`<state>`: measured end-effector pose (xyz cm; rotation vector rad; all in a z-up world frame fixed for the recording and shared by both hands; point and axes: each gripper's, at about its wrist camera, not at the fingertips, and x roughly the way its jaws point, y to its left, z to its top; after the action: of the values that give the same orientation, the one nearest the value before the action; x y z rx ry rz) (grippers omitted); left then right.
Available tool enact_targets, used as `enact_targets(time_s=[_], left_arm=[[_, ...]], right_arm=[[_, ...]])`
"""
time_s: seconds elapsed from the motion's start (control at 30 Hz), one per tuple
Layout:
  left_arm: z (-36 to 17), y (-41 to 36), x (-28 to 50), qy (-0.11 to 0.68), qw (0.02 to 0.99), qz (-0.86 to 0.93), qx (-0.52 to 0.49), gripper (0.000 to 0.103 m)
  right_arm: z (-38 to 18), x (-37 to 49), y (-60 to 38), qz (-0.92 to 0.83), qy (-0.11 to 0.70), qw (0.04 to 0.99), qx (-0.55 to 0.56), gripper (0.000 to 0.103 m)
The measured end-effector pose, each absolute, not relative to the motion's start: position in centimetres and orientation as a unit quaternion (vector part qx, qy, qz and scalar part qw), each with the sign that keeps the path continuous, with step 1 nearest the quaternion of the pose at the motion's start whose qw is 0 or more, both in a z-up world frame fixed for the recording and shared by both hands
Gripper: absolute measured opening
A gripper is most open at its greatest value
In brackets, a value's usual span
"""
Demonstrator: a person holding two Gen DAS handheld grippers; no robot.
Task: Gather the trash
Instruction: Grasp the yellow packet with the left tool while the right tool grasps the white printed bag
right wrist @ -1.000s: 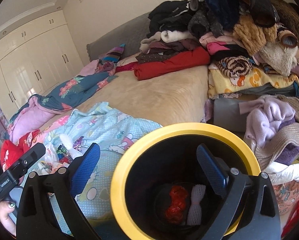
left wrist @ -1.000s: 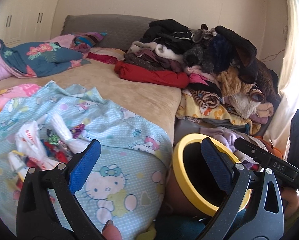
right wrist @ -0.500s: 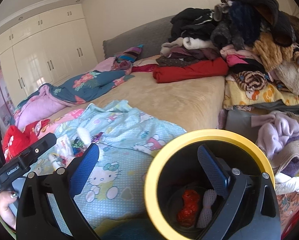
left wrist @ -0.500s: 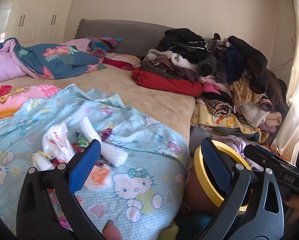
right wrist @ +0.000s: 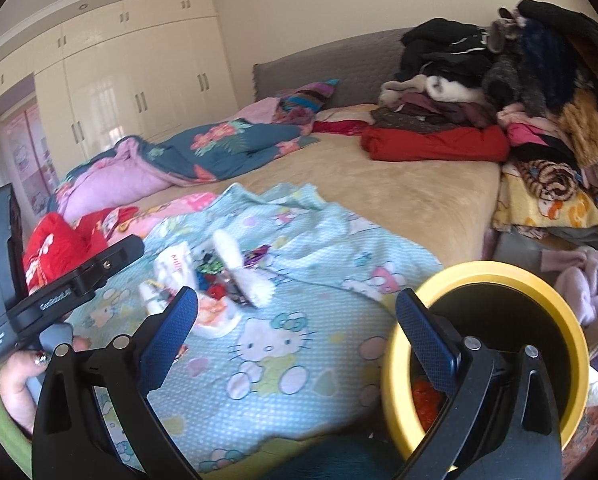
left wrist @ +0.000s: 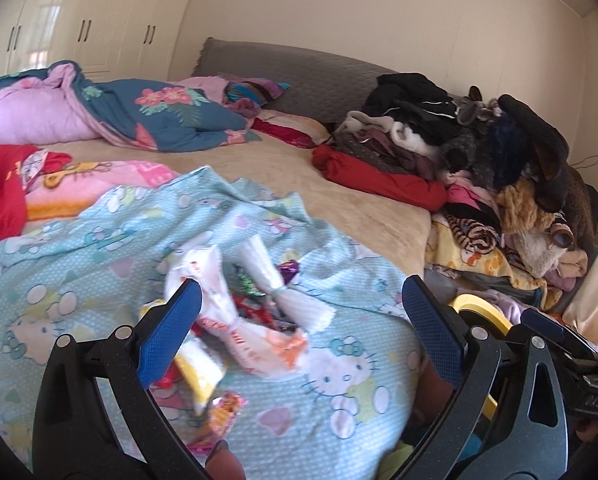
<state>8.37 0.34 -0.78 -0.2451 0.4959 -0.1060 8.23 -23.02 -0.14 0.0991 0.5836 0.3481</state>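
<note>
So you are at a big bed (left wrist: 351, 196) in a bedroom with cream cupboards (right wrist: 139, 92) along the wall and a grey headboard (left wrist: 307, 76). A light blue cat-print blanket (left wrist: 319, 412) covers the near end of the bed. A tall heap of clothes (left wrist: 479, 152) sits at 2 o'clock in your left view, and a pink and blue quilt (left wrist: 99, 116) lies at 10 o'clock.

The pile of trash (left wrist: 243, 320), white wrappers and small shiny bits, lies on the blanket. In your left view it sits between the fingers of your left gripper (left wrist: 299, 336), a bit toward the left one. Those fingers are spread wide and pinch nothing.

Your right gripper (right wrist: 299, 344) is spread wide too, with nothing between its fingers. From this side the trash sits at 11 o'clock, farther off.

Only your right view looks down into the yellow-rimmed bin (right wrist: 555, 304) at 4 o'clock, with something red (right wrist: 429, 400) at the bottom. Your left view shows just a bit of its rim. Your right view also shows your left hand (right wrist: 15, 384) on its handle.
</note>
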Motion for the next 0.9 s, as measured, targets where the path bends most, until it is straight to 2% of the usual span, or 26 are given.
enact_targets(time_s=[0.9], left_arm=[[-3.1, 9.2, 8.6, 0.262, 0.951, 0.024, -0.161, 0.092]], right_arm=[[-2.7, 9.9, -14.5, 0.233, 0.33, 0.915, 0.004, 0.097]])
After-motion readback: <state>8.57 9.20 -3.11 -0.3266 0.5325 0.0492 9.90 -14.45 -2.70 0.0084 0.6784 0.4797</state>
